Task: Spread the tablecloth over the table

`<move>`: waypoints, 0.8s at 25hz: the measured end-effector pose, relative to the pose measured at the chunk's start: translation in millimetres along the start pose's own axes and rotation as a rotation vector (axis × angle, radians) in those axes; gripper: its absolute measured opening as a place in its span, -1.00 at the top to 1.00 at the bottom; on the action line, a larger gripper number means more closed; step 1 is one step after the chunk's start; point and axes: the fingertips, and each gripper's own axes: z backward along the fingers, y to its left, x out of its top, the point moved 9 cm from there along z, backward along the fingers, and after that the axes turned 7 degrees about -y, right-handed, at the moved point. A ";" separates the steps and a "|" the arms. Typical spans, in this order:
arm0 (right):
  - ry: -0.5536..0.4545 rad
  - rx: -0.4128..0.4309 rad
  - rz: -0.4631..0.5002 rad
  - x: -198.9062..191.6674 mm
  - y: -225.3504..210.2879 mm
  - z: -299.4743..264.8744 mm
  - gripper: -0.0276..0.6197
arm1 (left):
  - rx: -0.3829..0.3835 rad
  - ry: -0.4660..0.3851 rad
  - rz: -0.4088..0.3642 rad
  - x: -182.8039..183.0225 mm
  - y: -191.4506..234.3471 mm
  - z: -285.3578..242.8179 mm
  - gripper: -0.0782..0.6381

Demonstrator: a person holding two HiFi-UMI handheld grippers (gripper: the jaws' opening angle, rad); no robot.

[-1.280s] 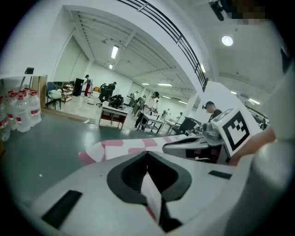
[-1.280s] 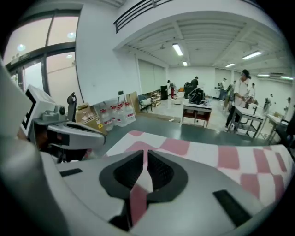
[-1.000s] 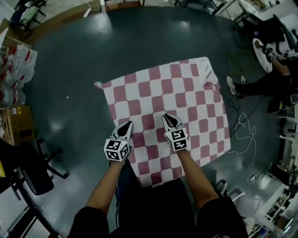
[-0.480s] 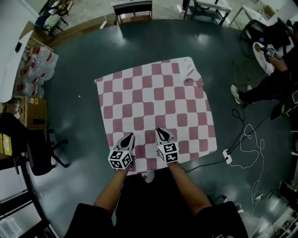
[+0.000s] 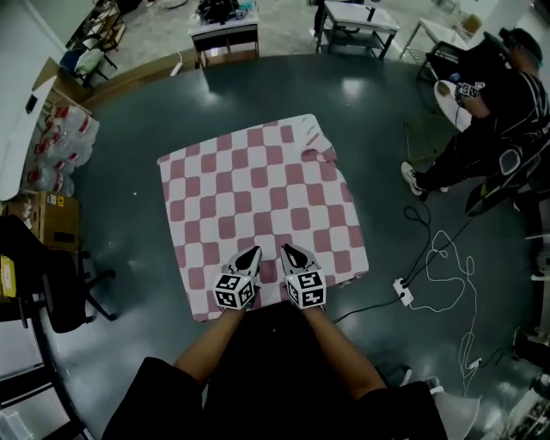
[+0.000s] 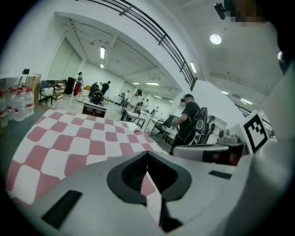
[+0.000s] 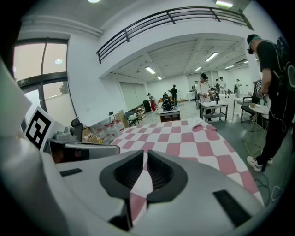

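A red-and-white checked tablecloth [image 5: 258, 193] lies spread flat over the table, with its far right corner [image 5: 314, 143] rumpled and folded. My left gripper [image 5: 253, 255] and right gripper [image 5: 286, 252] sit side by side at the cloth's near edge, both shut on it. In the left gripper view a pinched fold of cloth [image 6: 154, 196] runs between the closed jaws of the left gripper [image 6: 147, 170], and the rest of the tablecloth [image 6: 78, 143] stretches away. The right gripper [image 7: 144, 171] likewise pinches a strip of cloth [image 7: 139, 189], with the tablecloth [image 7: 184, 140] beyond.
A person in black [image 5: 490, 112] stands at the right. A white cable and power strip [image 5: 402, 292] lie on the dark floor. An office chair [image 5: 60, 296], a cardboard box [image 5: 47, 219] and water bottles [image 5: 60, 142] are at the left. Small tables [image 5: 225, 26] stand far off.
Both grippers drew back toward me from over the cloth's middle to its near edge, staying shut on it. They now sit closer together.
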 end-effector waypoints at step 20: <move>-0.051 0.005 0.040 40.8 -156.7 23.9 0.79 | -0.046 -0.010 -0.081 9.1 -102.4 -145.0 0.75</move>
